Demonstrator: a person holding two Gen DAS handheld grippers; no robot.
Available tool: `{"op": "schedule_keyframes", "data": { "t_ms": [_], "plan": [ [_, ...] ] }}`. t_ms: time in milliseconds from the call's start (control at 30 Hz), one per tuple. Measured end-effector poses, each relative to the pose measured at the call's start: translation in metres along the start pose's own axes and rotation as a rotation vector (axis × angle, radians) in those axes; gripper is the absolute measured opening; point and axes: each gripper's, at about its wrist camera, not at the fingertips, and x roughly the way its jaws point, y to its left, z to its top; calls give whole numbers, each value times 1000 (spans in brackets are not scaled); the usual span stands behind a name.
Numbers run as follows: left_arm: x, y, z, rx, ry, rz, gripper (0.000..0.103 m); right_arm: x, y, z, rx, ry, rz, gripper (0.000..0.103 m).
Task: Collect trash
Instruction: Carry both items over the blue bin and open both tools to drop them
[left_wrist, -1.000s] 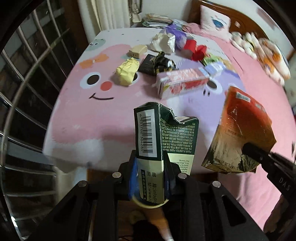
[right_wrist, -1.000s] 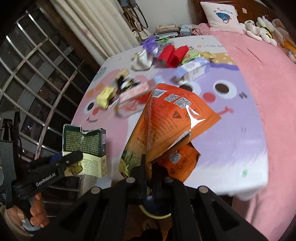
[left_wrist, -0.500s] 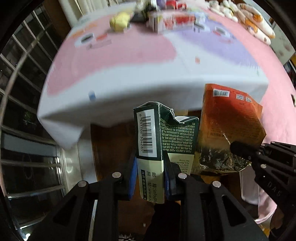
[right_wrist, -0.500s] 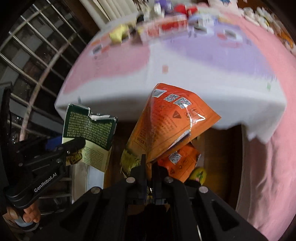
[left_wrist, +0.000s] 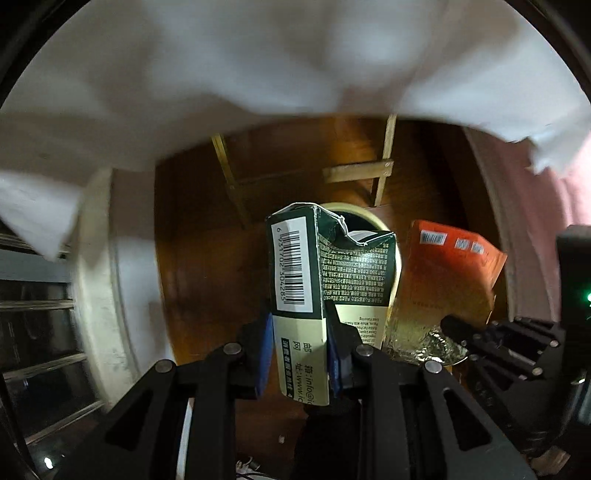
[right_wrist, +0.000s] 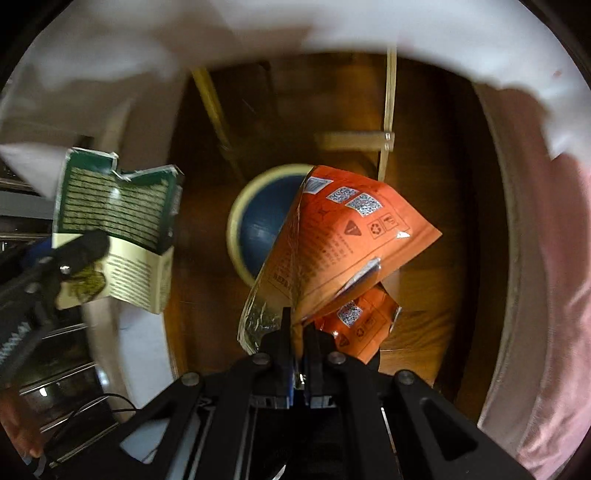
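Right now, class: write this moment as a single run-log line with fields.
left gripper: shut on green carton | right gripper: shut on orange wrapper | both pointing down over bin | nothing released

both wrist cams face straight down, close over round bin (left_wrist: 373, 218) (right_wrist: 255, 225); both show bin, wood floor (right_wrist: 207, 206).

1. Both grippers now sit below the edge of the bed, not above it: the white sheet (left_wrist: 258, 74) hangs across the top of both views.
2. The litter on the bed is out of sight.
3. A round bin (right_wrist: 258, 221) now lies under the green carton (left_wrist: 332, 266) and the orange packet (right_wrist: 351, 251).
4. Wooden floor (left_wrist: 207, 266) fills the background.
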Motion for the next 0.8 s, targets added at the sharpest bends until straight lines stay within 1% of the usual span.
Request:
{"op": "schedule_keyframes", "data": {
  "t_ms": [67, 100, 267, 333, 433, 467, 533, 567, 600, 633, 700, 800],
  "plan": [
    [28, -4, 1, -6, 3, 1, 23, 35, -7, 7, -4, 7, -5, 3],
    [50, -6, 0, -10, 7, 4, 23, 48, -10, 8, -7, 8, -6, 3],
    [127, -19, 3, -30, 40, 15, 24, 115, -23, 18, -23, 33, -24, 4],
    [148, -23, 5, -26, 39, 21, 24, 137, -30, 24, -26, 38, -21, 5],
    [170, -26, 10, -23, 28, 33, 27, 153, -34, 27, -21, 39, -14, 6],
    [174, -25, 11, -27, 26, 30, 35, 157, -34, 28, -15, 41, -6, 8],
    [179, -24, 15, -39, 21, 27, 64, 162, -34, 30, 1, 37, 5, 16],
    [179, -22, 16, -49, 11, 29, 70, 163, -34, 31, 8, 35, 14, 19],
    [176, -18, 19, -58, 6, 34, 80, 164, -34, 34, 13, 34, 13, 28],
    [176, -16, 20, -65, 6, 35, 87, 164, -34, 37, 16, 31, 12, 40],
    [174, -11, 24, -73, 8, 40, 89, 163, -36, 45, 22, 18, 24, 46],
    [168, -7, 27, -77, 1, 54, 89, 157, -36, 50, 30, 12, 32, 46]
  ]
}}
